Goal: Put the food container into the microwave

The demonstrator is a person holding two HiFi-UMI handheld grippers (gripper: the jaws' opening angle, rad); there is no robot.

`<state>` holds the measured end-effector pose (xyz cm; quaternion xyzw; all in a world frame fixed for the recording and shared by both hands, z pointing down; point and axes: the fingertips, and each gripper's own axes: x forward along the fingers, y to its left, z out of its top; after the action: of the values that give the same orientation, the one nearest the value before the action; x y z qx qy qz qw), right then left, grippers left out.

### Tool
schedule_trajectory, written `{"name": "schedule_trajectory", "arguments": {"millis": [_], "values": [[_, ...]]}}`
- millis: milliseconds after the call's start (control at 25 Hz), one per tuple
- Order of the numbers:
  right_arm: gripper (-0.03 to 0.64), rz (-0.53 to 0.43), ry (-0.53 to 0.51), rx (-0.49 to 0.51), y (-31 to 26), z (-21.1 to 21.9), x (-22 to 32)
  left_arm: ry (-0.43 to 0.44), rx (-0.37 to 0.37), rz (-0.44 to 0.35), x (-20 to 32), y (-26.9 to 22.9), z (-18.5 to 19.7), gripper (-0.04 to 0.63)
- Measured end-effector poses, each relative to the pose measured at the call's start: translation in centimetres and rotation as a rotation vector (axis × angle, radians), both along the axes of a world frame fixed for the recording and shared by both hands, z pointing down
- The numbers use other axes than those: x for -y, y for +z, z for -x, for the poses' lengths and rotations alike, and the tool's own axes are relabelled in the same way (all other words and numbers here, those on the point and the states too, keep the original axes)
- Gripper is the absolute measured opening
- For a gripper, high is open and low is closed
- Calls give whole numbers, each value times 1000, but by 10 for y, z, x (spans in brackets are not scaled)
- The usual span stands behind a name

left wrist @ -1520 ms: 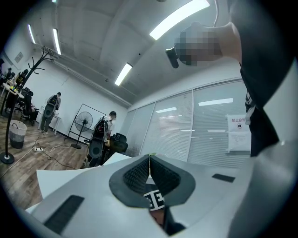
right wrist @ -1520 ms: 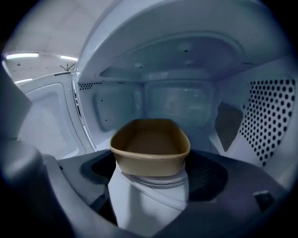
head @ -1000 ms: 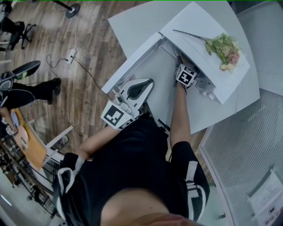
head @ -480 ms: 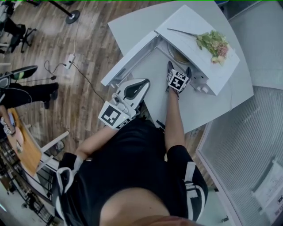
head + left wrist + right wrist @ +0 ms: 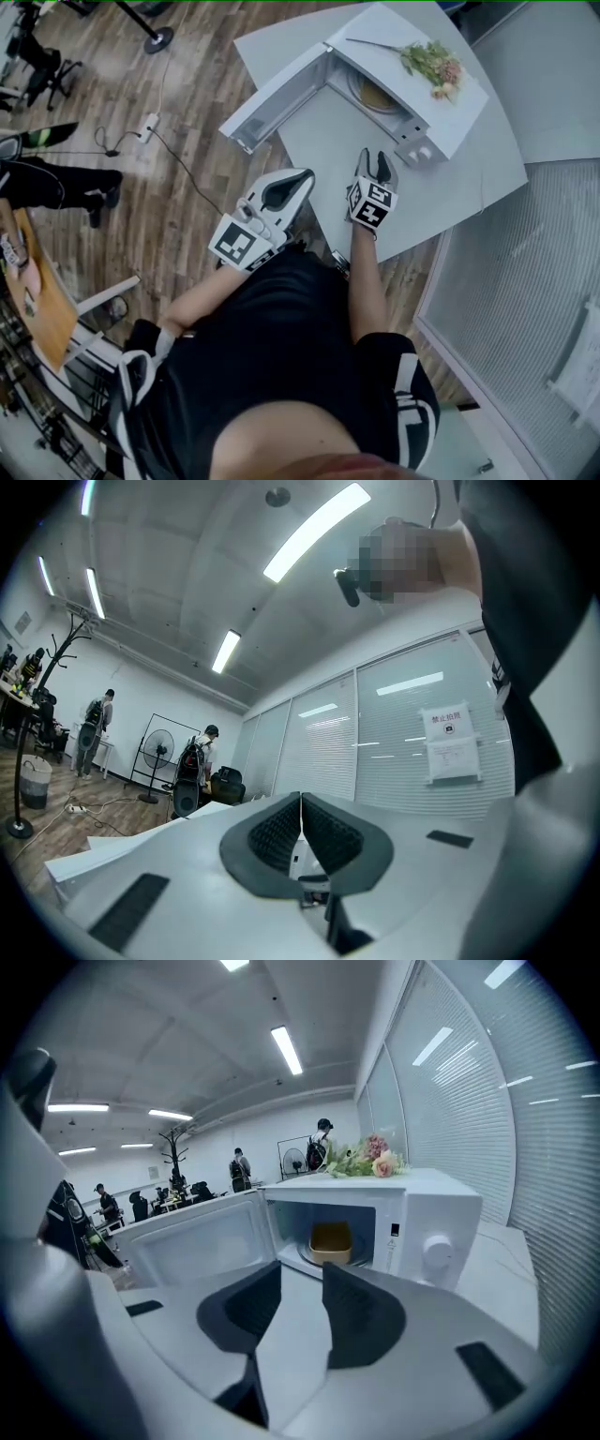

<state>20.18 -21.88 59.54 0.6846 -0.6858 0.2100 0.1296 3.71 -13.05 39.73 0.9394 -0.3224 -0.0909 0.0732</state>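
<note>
Container point(image 5: 330, 1239) seated on the turntable inside the microwave point(image 5: 417, 1206); door point(image 5: 197, 1241) swung wide open to the left. Right hand-held gripper point(image 5: 300, 1281) faces the cavity from over the table point(image 5: 441, 192), jaws a little apart, nothing between them. Left hand-held gripper point(image 5: 301, 803) is held near the body, jaws together, empty. Likely hazards: a hard push on the door may jolt the oven, sliding it or shaking the flowers point(image 5: 431, 64) off its top. The container appears clear of the door's path.
</note>
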Motion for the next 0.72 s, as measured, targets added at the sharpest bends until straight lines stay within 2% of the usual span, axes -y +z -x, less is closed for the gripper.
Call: {"name": "schedule_trajectory", "arguments": {"millis": [80, 120, 400, 720], "values": [[87, -23, -8, 13, -17, 7, -26, -3, -7, 5, -12, -4, 6, 25], [68, -30, -9, 24, -22, 10, -38, -4, -8, 2, -16, -5, 9, 25], [37, -62, -19, 82, -59, 37, -93, 17, -6, -18, -24, -8, 29, 25], [34, -138, 7, 70, -112, 67, -135, 45, -6, -8, -23, -3, 55, 25]]}}
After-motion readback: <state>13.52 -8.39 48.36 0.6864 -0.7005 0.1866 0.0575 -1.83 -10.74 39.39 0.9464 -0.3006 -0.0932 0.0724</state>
